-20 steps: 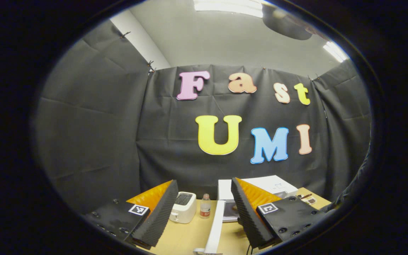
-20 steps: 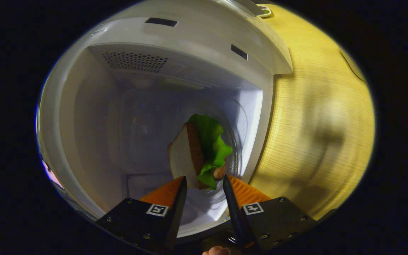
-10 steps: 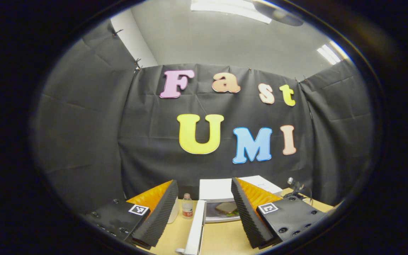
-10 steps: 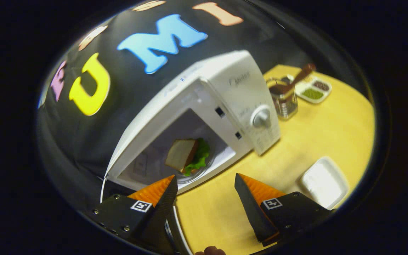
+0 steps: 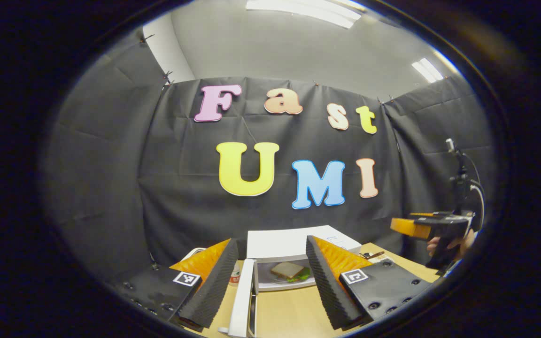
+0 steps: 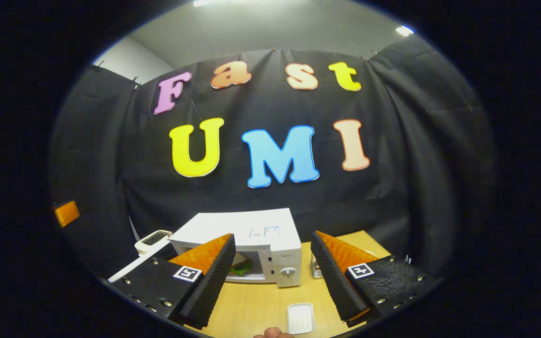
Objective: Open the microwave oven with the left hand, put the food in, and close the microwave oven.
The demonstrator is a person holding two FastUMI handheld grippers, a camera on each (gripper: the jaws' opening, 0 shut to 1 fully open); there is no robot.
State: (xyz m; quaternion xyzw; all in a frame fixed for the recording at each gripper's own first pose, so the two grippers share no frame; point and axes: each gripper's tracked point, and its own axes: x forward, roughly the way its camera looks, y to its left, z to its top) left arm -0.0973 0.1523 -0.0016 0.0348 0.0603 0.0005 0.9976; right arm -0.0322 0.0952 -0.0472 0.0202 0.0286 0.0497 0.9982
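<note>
the sandwich (image 5: 292,271) sits inside the microwave (image 6: 270,244), its door (image 5: 243,305) swung wide. i hold the left tool (image 5: 268,281) apart, empty, facing that door to push it shut; my right tool (image 6: 273,277), also apart, hangs clear above the worktop (image 6: 261,310).

- In the left gripper view, the left gripper (image 5: 266,277) sits low and level, fingers spread wide with nothing between them.
- Same deal for the right gripper (image 6: 273,274) in the right gripper view: held up, fingers wide apart, gripping nothing.
- Far off at the right edge of the left gripper view, a hand (image 5: 449,244) is wrapped around the right gripper's handle.
</note>
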